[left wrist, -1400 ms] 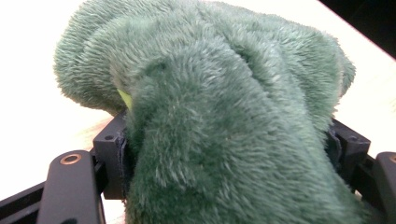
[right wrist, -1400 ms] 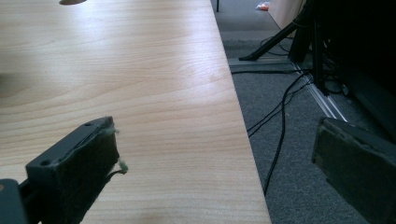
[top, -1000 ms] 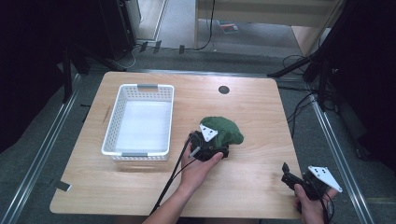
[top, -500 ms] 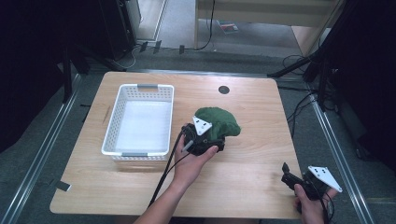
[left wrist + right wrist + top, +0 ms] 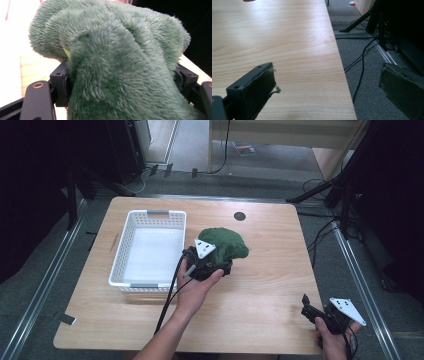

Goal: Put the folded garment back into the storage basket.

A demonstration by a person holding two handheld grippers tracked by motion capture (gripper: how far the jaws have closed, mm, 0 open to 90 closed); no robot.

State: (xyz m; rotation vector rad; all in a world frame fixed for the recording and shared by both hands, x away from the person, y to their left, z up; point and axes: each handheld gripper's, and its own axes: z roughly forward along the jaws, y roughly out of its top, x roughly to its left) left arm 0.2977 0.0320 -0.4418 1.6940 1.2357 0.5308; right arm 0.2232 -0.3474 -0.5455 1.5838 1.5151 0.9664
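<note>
A dark green plush cloth (image 5: pixel 223 243) is bunched up at the middle of the wooden table (image 5: pixel 270 285), lifted off it by my left gripper (image 5: pixel 212 264), which is shut on its near edge. In the left gripper view the fuzzy green cloth (image 5: pixel 120 65) fills the space between both black jaws and hides the fingertips. My right gripper (image 5: pixel 306 304) rests at the table's near right corner, open, with nothing between its pads (image 5: pixel 259 87); its jaws straddle the table's right edge.
A white perforated plastic basket (image 5: pixel 120 262) with nothing in it stands on the left half of the table, just left of the cloth. A round black grommet (image 5: pixel 239 216) sits near the far edge. Cables and stand legs lie on the grey floor (image 5: pixel 372 45) right of the table.
My left hand has risen and moved towards the far left, nearer the basket, carrying the green cloth with it. The right hand has stayed still.
</note>
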